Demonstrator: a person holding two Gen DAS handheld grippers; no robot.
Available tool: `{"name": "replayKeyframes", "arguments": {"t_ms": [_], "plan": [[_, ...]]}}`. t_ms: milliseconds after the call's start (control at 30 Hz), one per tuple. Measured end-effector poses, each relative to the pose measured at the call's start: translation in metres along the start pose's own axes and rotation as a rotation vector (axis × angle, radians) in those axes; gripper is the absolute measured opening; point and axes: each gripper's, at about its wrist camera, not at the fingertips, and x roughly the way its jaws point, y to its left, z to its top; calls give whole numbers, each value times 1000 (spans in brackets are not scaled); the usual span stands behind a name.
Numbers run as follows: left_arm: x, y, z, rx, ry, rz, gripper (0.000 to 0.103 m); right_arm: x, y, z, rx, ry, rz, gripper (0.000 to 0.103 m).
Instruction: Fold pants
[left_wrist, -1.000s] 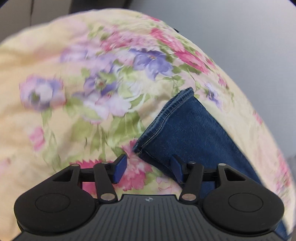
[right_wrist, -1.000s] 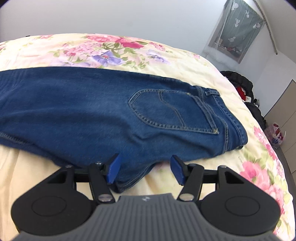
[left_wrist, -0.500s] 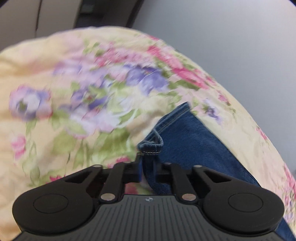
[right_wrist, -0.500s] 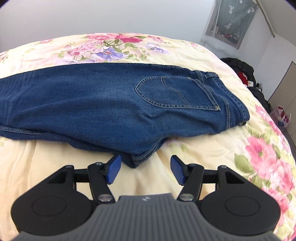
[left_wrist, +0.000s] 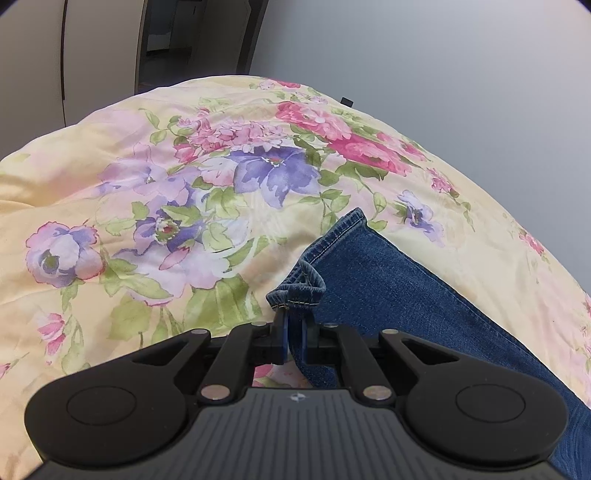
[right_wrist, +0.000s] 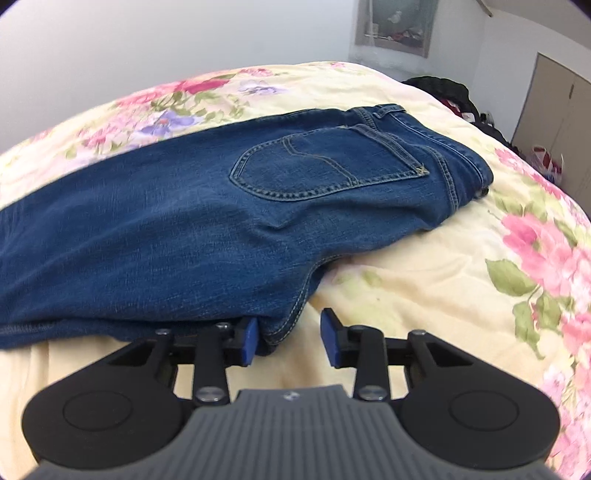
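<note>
Left wrist view: left hand-held gripper (left_wrist: 294, 338) is pinching the hem corner of the jeans (left_wrist: 388, 291), blue pads (left_wrist: 283, 334) pressed together on the denim with only fabric between them. The hem bunches into a small rolled lip just past the fingertips, lifted off the bedspread (left_wrist: 155, 206). The rest of that leg runs flat down and to the right, out of frame behind the gripper body. The bedspread is pale yellow with purple and pink flowers; grey wall (left_wrist: 443, 74) behind, dark doorway (left_wrist: 192, 37) top left. Right wrist view: right hand-held gripper (right_wrist: 289, 336) is part-spread, its jaws have just been closing. The crotch corner of the jeans (right_wrist: 184, 236) sits in the gap. The left pad (right_wrist: 248, 341) touches or sits just beside the denim edge, the right pad (right_wrist: 331, 338) is clear of it with bare bedspread (right_wrist: 406, 280) beneath, so no pinch yet. The jeans lie folded lengthwise, legs stacked, on the bed, back pocket (right_wrist: 325, 168) facing up, waistband (right_wrist: 454, 147) at far right, legs running off the left edge. This view is slightly blurred. A pile of dark clothes (right_wrist: 447, 92) lies beyond the bed at upper right, cupboard doors (right_wrist: 557, 110) at far right.
</note>
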Motion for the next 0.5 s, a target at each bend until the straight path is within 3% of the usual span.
{"name": "replayKeyframes", "arguments": {"t_ms": [167,200,267,433,500], "plan": [[2,-4,0,6,3,20,6,10,14,-4,-24,1,-5,31],[3,-4,-1,2,5,27,6,14,15,-5,-12,11,-16,27],[-1,-5,1,3,0,33,6,15,13,-5,-17,26,-26,5],[-41,-23,24,94,-79,8,6,-32,-13,29,-22,-64,37,1],[-47,-23,26,154,-84,22,6,-35,-24,34,-9,-38,51,0]]}}
